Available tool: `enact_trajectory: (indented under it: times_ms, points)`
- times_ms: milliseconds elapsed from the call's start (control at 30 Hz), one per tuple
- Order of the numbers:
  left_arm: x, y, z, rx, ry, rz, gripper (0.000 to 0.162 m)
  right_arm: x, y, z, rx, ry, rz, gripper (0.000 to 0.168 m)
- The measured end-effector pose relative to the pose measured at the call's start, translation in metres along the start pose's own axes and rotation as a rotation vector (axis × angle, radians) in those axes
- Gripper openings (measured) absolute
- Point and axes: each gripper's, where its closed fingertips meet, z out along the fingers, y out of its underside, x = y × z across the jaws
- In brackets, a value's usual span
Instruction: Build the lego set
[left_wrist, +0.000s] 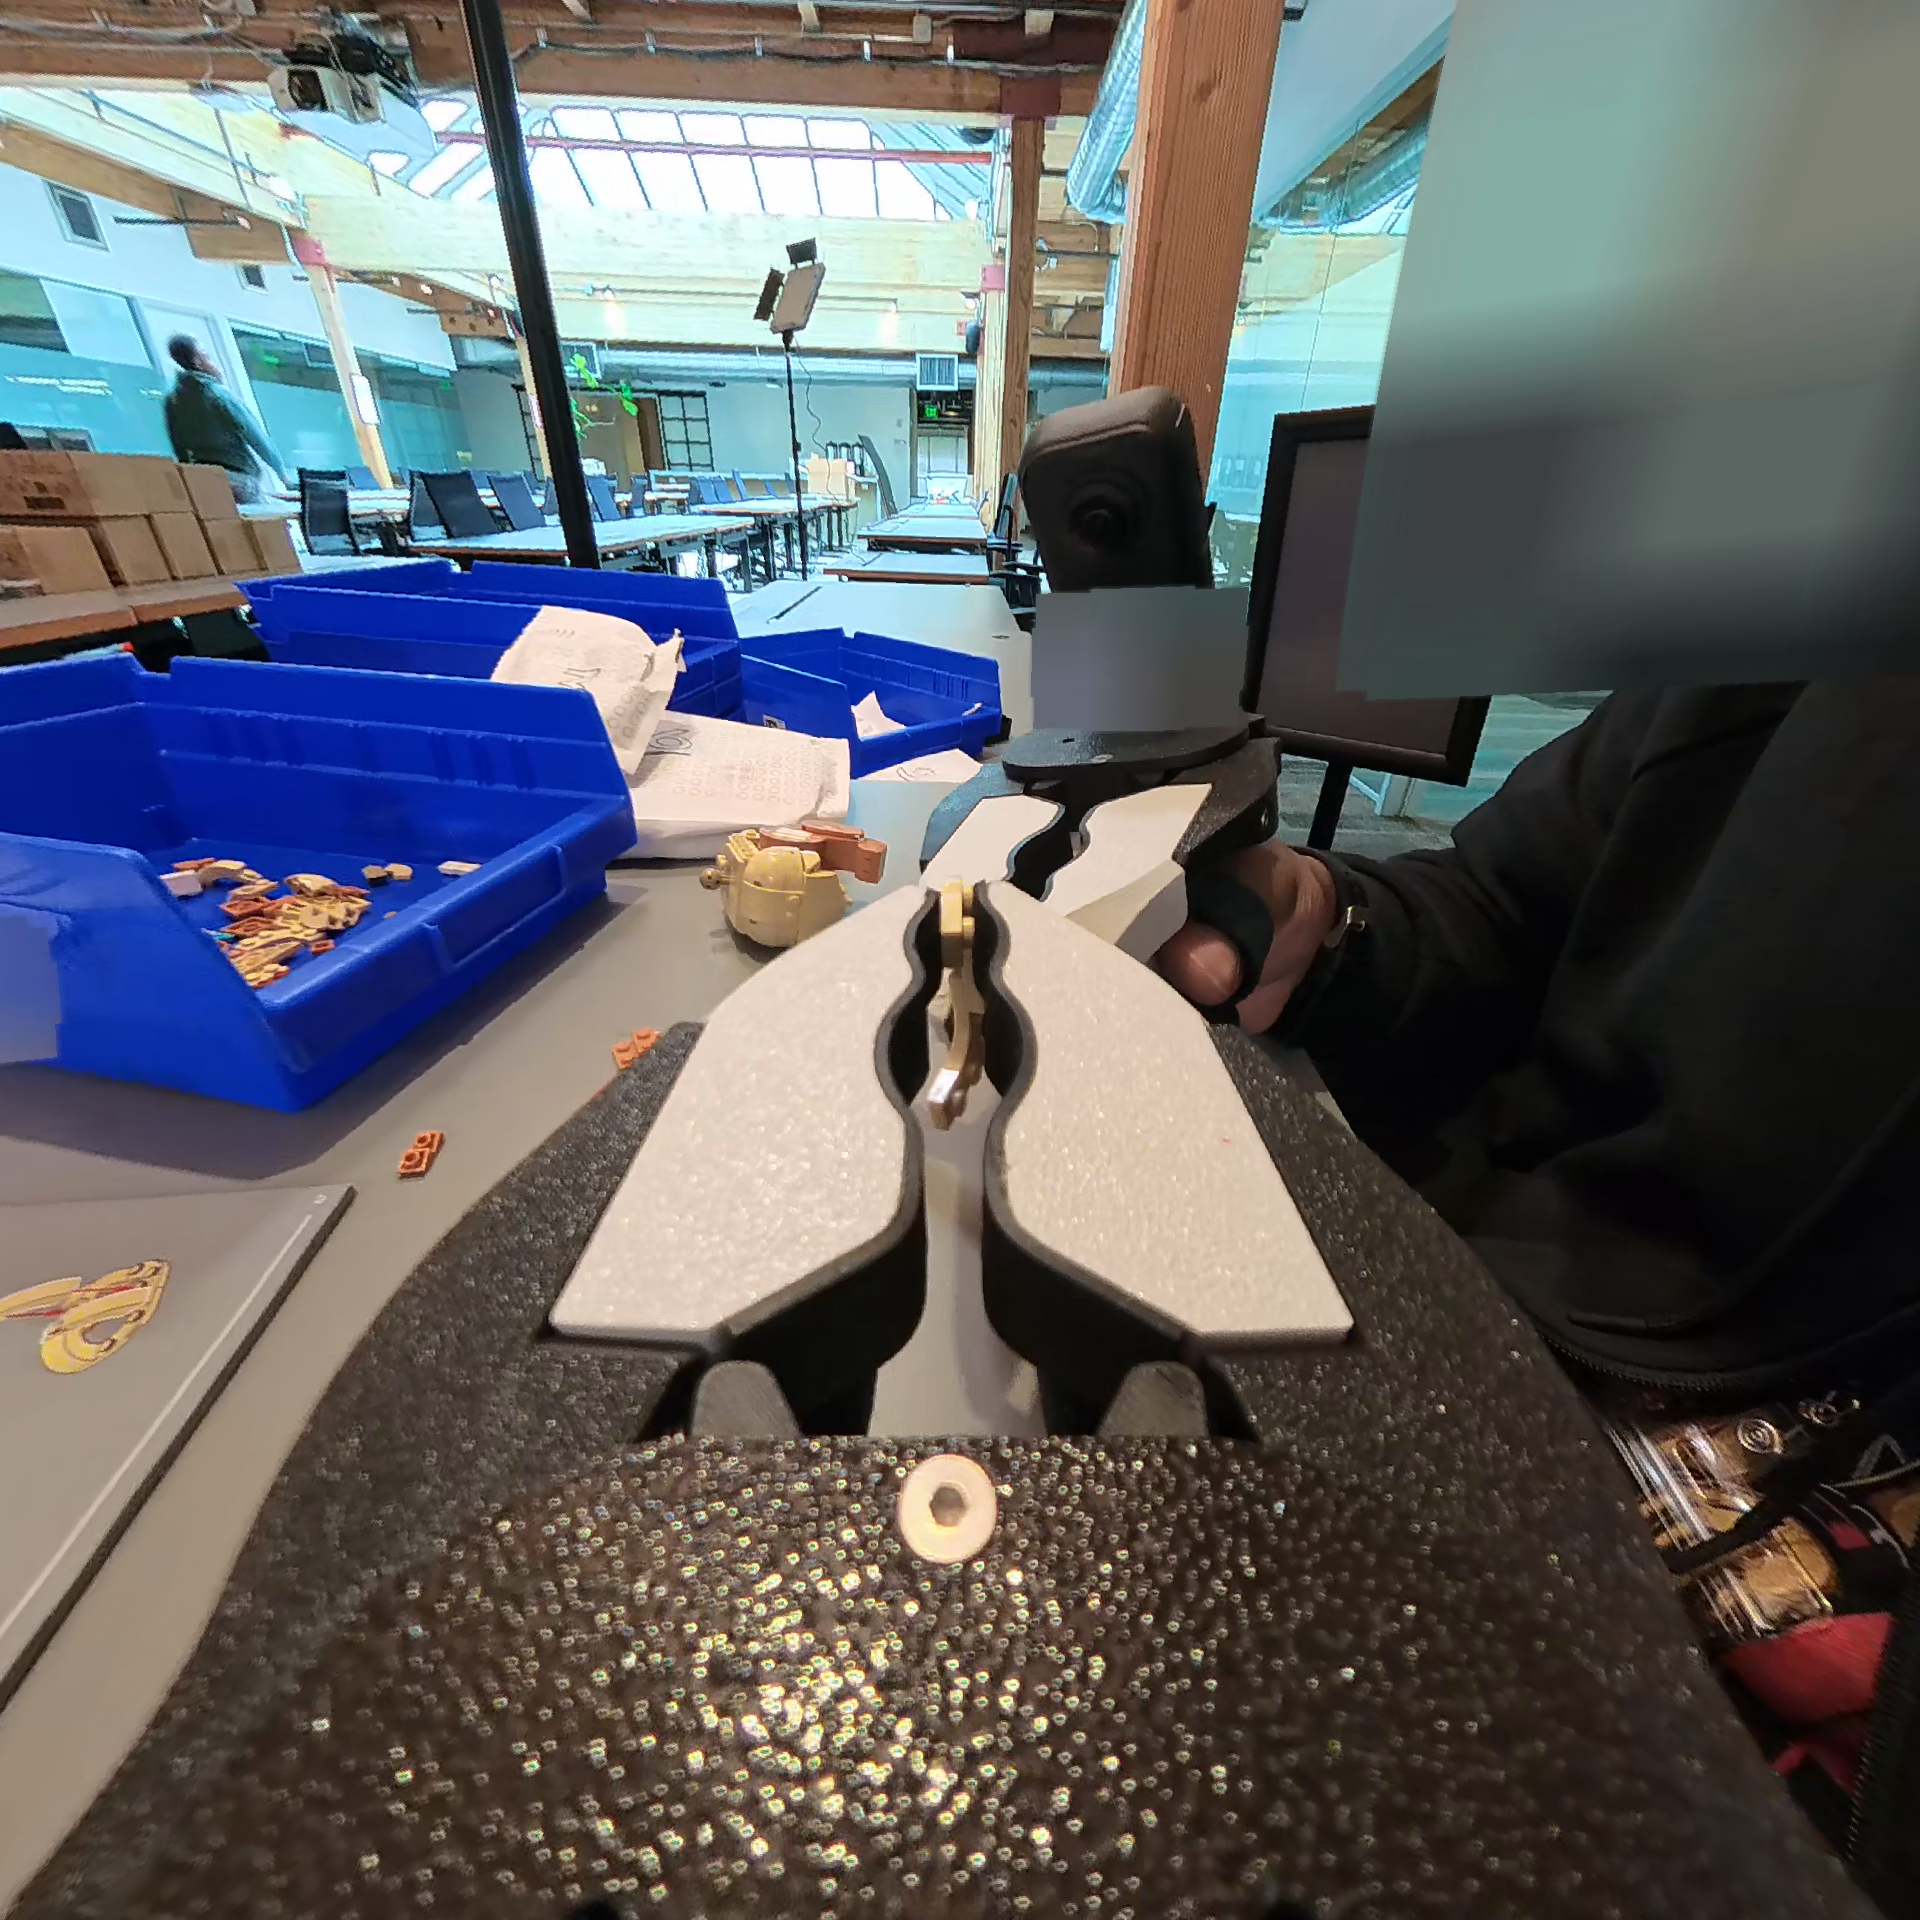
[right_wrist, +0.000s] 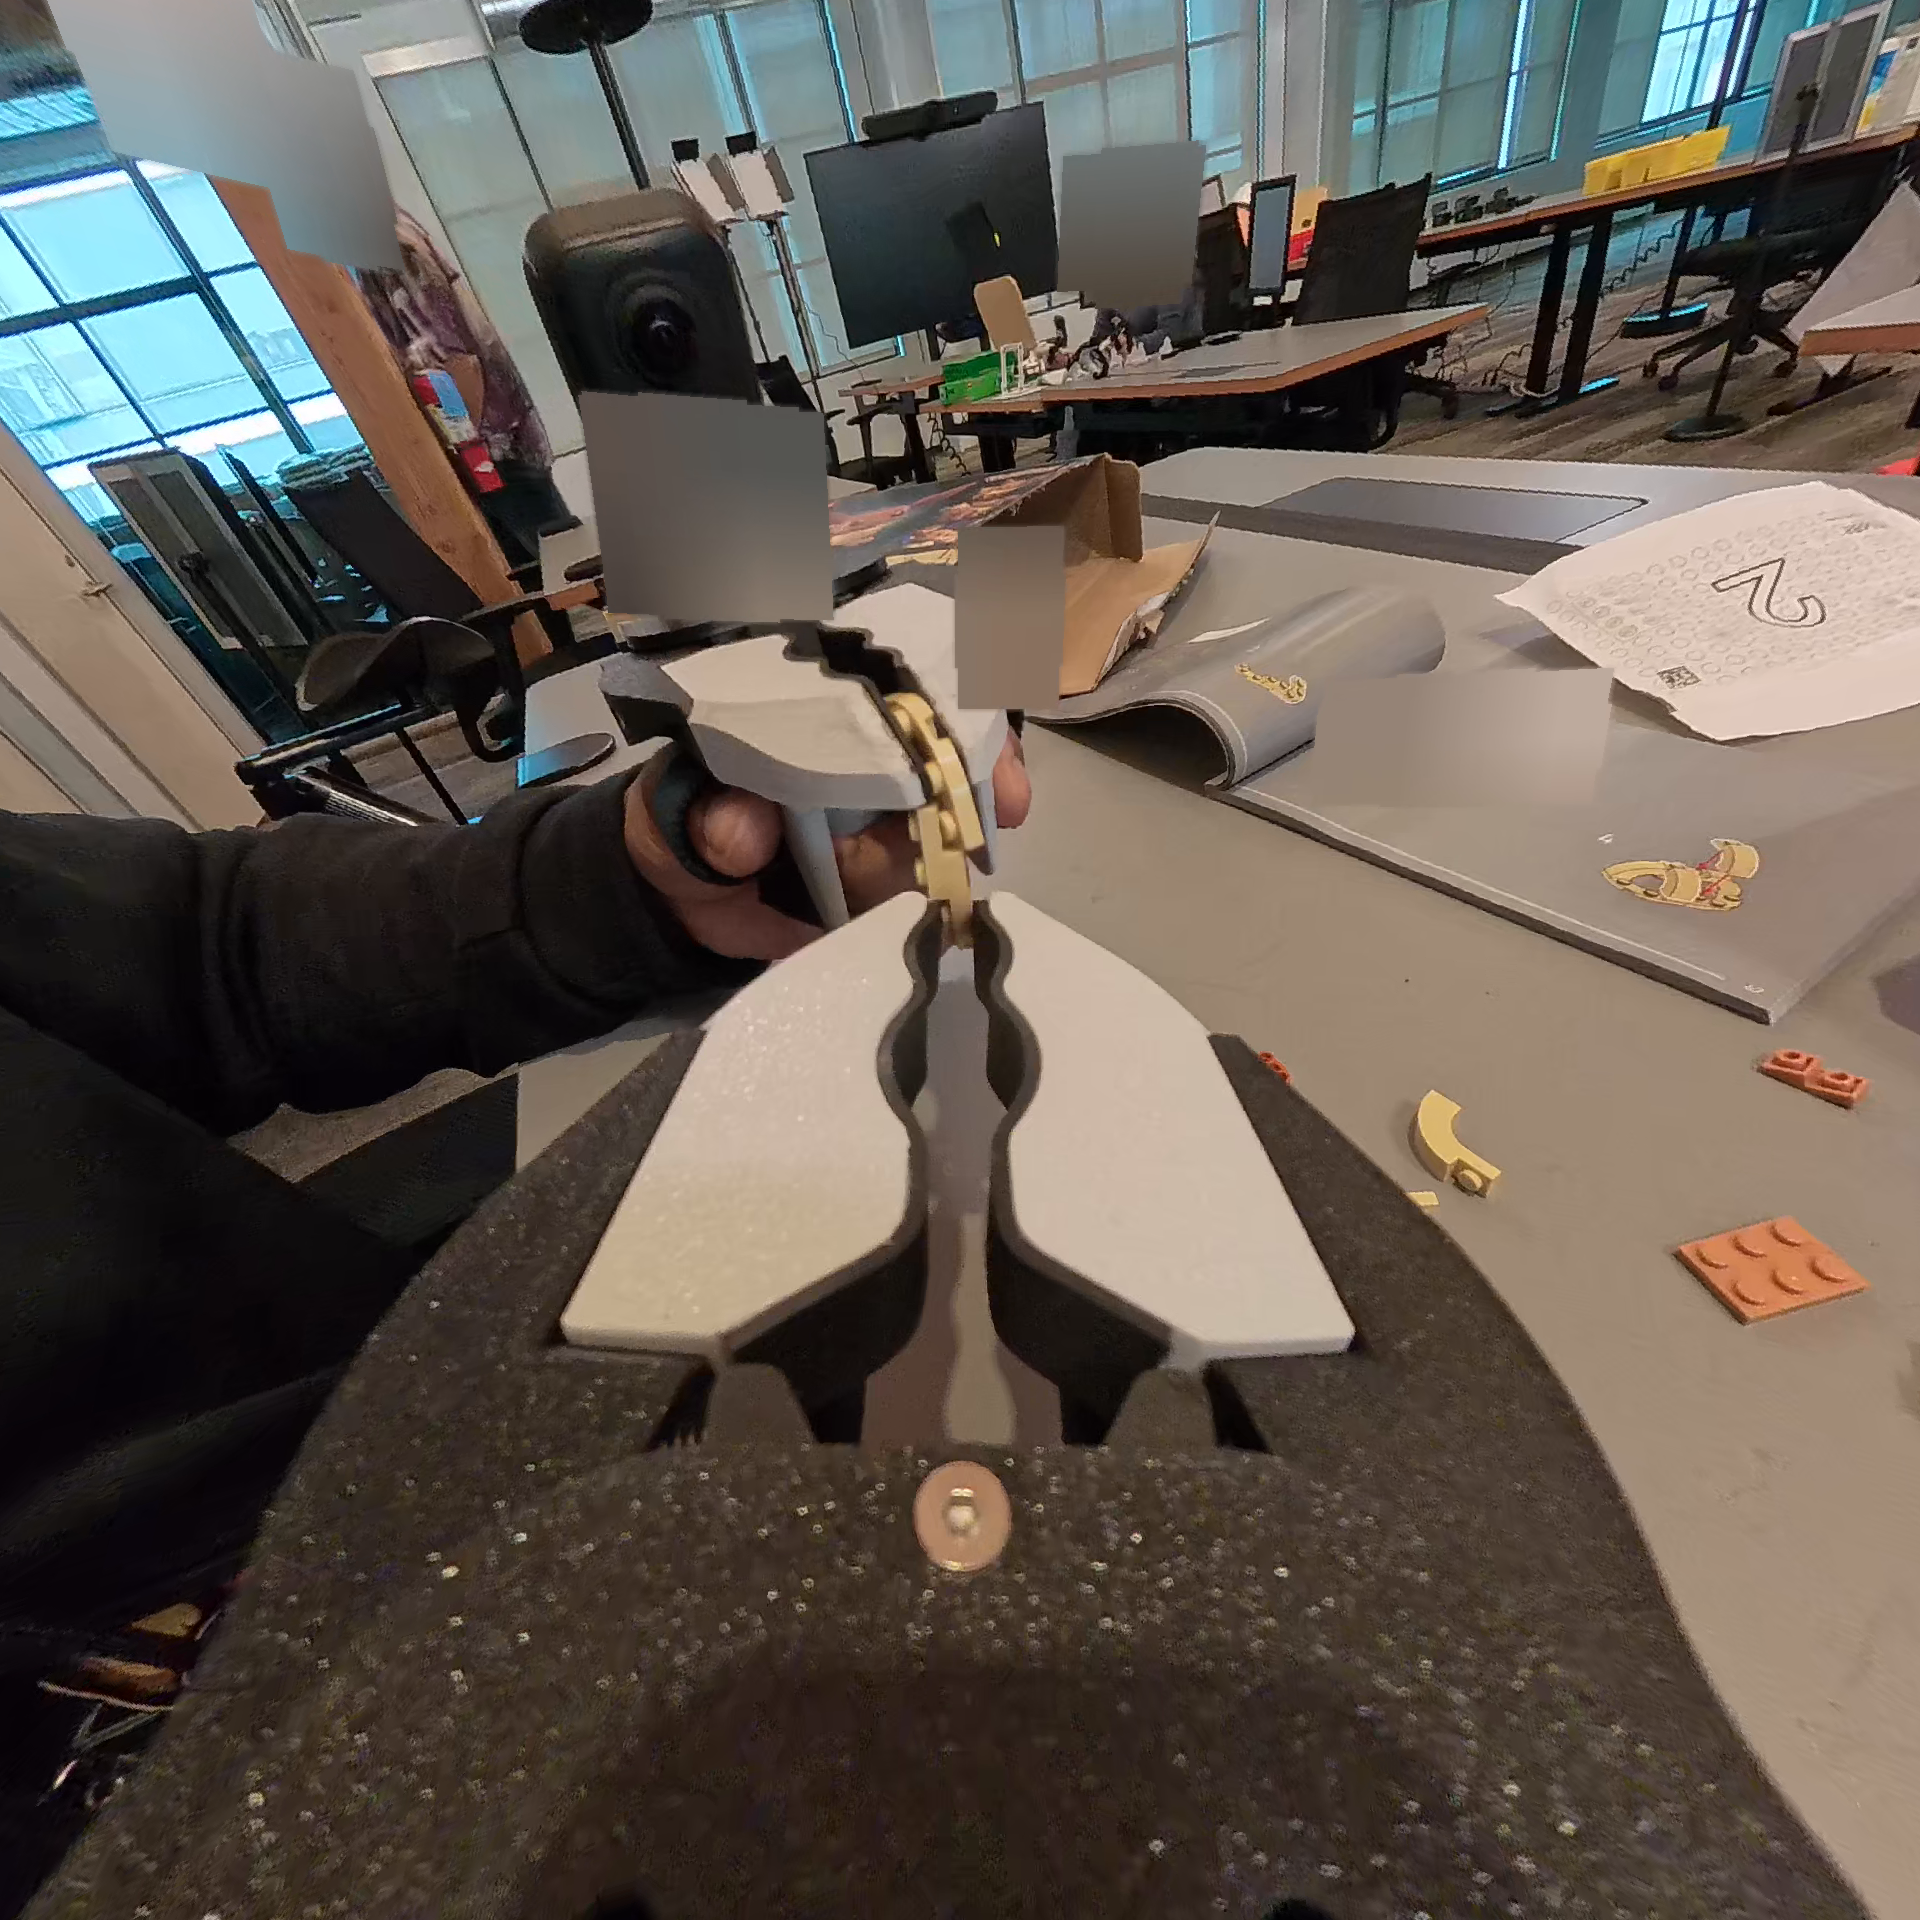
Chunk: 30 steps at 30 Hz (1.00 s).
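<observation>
Curved tan lego piece (right_wrist: 940, 821), studded along its edge, pinched between left tongs (left_wrist: 954, 914) and right tongs (right_wrist: 958, 920)

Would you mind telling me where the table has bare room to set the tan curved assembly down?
Bare grey table lies between the open instruction booklet and the tan arch piece, beside the right gripper. A second patch lies between the blue bin and the booklet corner, broken only by small orange plates. It is crowded around the tan model and paper bags.
</observation>
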Motion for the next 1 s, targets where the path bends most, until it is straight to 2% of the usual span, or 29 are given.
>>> enact_trajectory:
  times_ms: [333,667,1000]
  points:
    - [0.003,0.004,-0.003,-0.028,0.062,-0.077,0.005,-0.003,0.004,0.0,-0.021,-0.033,0.016,0.005]
    - [-0.001,0.024,-0.002,-0.132,0.023,-0.041,0.005,0.003,0.023,0.003,-0.121,-0.011,0.045,0.005]
    - [0.004,0.021,-0.005,-0.092,0.087,-0.145,0.005,0.0,0.021,0.0,-0.113,-0.04,0.039,0.005]
